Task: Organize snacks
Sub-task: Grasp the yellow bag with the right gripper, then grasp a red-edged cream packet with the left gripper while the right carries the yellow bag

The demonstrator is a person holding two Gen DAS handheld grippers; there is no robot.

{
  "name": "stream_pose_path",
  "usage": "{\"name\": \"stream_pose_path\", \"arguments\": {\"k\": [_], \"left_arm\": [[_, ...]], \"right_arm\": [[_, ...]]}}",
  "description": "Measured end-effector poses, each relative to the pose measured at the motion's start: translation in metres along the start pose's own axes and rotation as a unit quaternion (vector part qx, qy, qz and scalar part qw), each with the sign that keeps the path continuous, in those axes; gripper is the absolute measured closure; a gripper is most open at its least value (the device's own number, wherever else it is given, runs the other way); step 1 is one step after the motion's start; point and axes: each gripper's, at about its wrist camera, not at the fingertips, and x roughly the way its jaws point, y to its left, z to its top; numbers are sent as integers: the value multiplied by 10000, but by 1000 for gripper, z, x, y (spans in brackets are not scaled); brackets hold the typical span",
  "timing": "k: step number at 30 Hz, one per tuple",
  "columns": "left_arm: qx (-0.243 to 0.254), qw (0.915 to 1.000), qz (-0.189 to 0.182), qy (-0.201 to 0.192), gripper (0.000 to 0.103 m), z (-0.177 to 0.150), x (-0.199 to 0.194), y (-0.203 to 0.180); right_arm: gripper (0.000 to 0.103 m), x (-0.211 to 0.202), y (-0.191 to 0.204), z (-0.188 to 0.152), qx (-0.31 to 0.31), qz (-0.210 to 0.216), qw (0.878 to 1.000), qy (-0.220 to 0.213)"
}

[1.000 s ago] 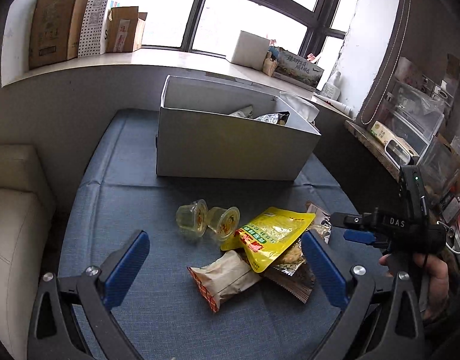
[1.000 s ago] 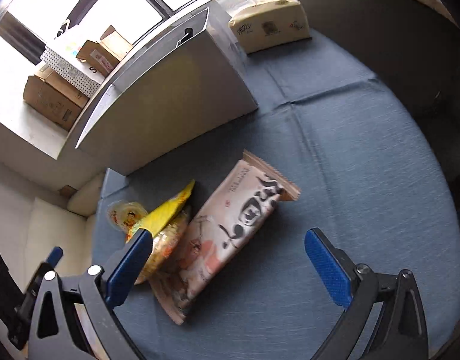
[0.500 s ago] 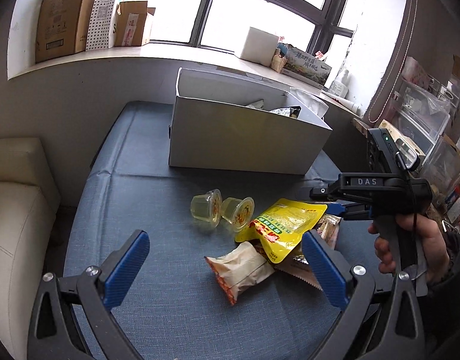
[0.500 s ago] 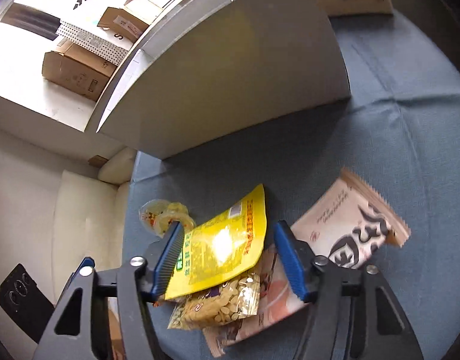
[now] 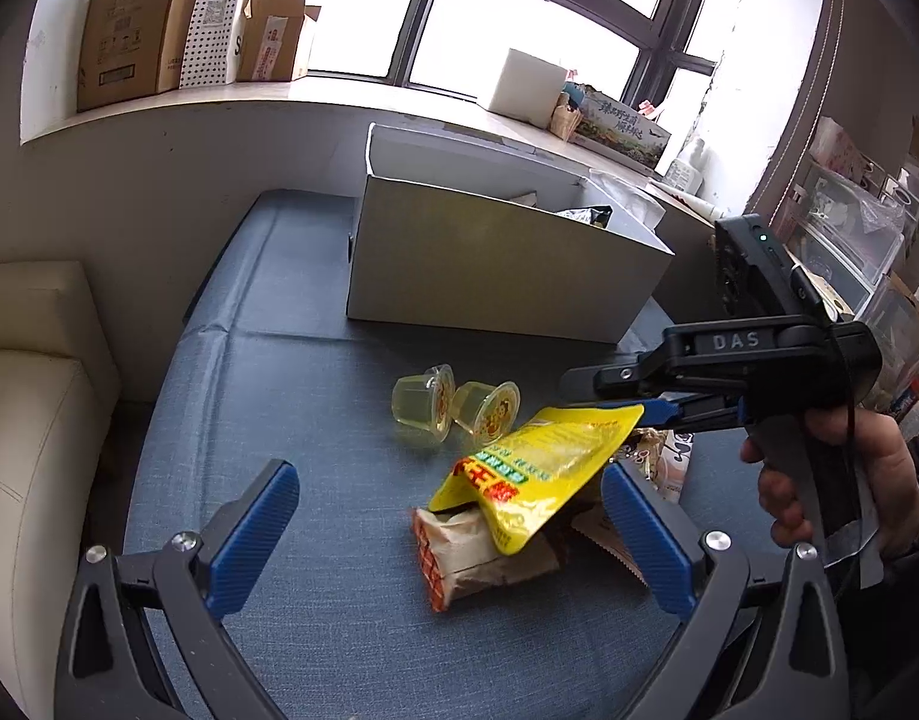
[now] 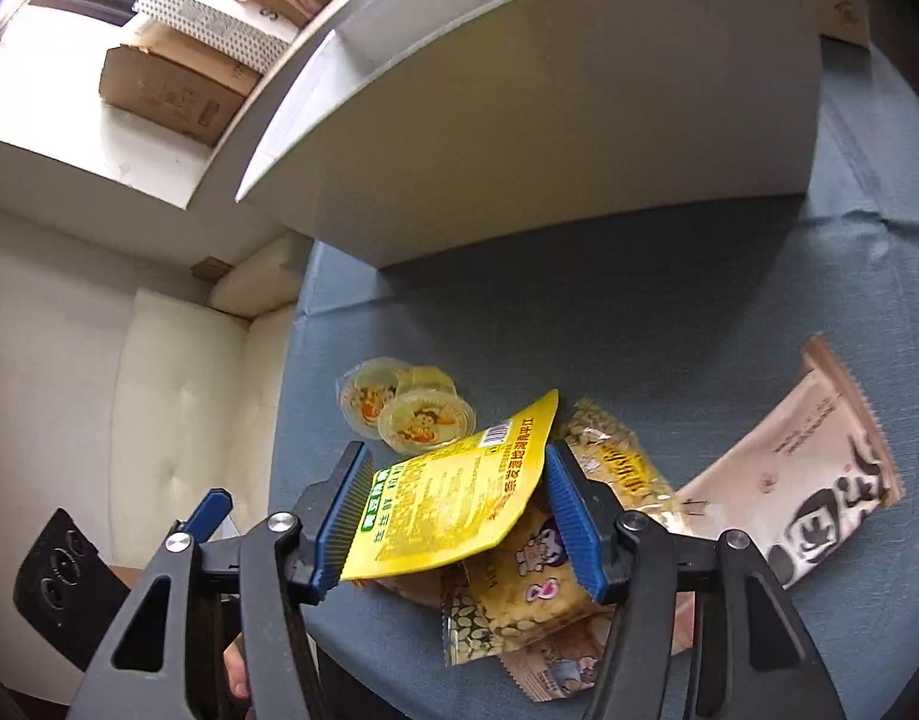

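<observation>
Right gripper [image 6: 456, 516] had its pads clamped on the yellow pouch [image 6: 459, 504], lifted off the pile, long axis running toward the white box [image 5: 501, 264] ahead. Left gripper [image 5: 450, 534] hung wide open, holding nothing. Half a second earlier the pouch was flat between spread fingers.

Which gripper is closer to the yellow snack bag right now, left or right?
Right. The right gripper is clamped on the yellow snack bag, lifting one end; the left gripper hangs open short of it, not touching.
</observation>
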Motion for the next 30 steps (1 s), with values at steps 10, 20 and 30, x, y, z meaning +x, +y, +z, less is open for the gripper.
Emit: {"name": "stream_pose_path", "arguments": {"k": [10, 20, 30], "left_arm": [[-202, 9998, 57, 9, 0, -4, -2, 19], [65, 10000, -28, 33, 0, -9, -5, 18], [472, 9985, -169, 198, 0, -14, 6, -6]], "right_arm": [[101, 16, -1, -4, -175, -131, 9995, 247], [103, -41, 31, -9, -1081, 305, 9925, -477], [103, -103, 71, -21, -2220, -745, 9652, -1168]]}}
